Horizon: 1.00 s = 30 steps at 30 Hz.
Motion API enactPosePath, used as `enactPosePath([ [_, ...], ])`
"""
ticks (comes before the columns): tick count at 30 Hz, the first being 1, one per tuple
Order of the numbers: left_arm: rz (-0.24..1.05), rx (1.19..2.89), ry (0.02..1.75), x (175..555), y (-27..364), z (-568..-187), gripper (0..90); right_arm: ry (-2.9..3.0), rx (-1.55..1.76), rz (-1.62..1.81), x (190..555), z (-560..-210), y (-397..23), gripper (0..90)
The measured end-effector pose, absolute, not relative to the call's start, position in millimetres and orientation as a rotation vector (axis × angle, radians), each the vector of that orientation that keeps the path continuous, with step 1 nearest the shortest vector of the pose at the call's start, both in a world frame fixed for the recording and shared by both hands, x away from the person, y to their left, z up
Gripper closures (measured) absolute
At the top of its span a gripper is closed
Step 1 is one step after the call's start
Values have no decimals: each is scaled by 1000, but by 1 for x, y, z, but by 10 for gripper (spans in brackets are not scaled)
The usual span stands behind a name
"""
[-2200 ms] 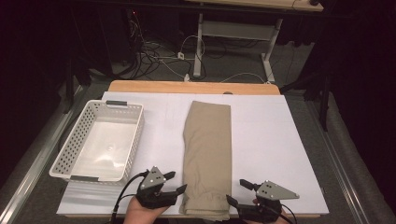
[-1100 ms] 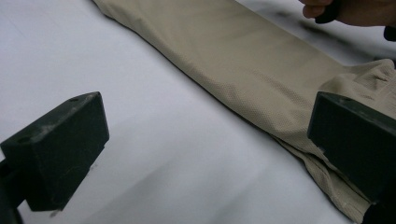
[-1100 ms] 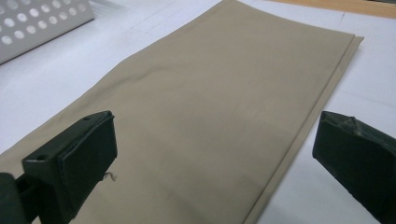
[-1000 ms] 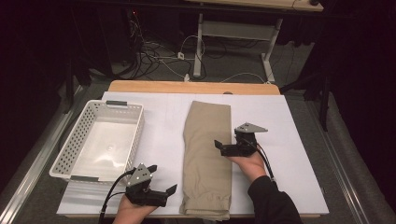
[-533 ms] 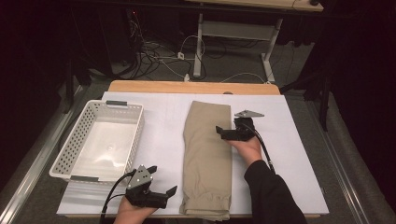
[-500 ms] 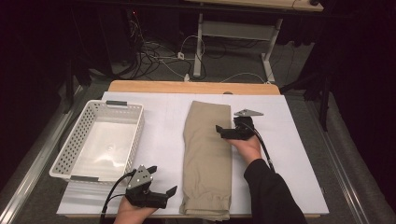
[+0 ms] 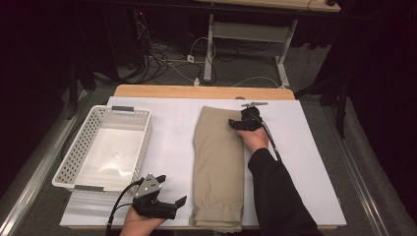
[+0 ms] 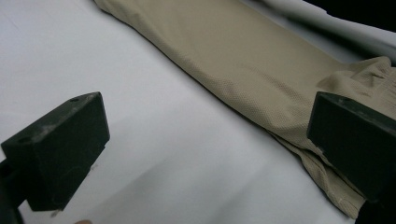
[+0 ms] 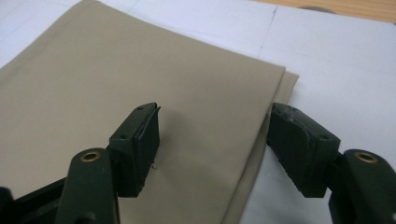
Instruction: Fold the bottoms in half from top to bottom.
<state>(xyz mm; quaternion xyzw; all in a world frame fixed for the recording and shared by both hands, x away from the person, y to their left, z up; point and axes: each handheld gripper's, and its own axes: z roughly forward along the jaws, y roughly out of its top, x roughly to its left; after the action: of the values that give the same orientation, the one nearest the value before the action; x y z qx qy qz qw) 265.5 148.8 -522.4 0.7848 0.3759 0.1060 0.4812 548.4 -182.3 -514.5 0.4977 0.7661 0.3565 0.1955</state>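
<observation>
While closing, right claw (image 9: pixel 212 144) straddles folded trousers (image 9: pixel 116 93) edge, unpinched.

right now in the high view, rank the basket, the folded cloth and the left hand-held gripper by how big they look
1. white basket and folded tan cloth: too alike to rank.
2. left hand-held gripper: smallest, though nearest the camera.

Bright overhead light on the table, dark surroundings, sharp close-ups.

Left gripper (image 7: pixel 169 206), lower left of the high view: hand low, jaws wide apart. Right gripper (image 7: pixel 235 124), upper centre: arm extended, jaws part-open, having just been closing.
</observation>
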Motion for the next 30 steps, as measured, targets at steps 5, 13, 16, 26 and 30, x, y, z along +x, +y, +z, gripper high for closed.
enactPosePath([
  [5,260,1916,922,265,149,-523,0,2144,1378,969,555,-515,-176,414],
  [13,262,1932,921,266,147,-523,0,2166,1374,1026,552,-515,-176,693],
  [16,256,1936,923,266,147,-523,0,2175,1385,1054,553,-516,-178,765],
  [26,252,1941,922,267,147,-523,0,2164,1369,1118,544,-513,-175,851],
  [30,249,1938,918,267,147,-523,0,2163,1316,1141,531,-506,-173,853],
])
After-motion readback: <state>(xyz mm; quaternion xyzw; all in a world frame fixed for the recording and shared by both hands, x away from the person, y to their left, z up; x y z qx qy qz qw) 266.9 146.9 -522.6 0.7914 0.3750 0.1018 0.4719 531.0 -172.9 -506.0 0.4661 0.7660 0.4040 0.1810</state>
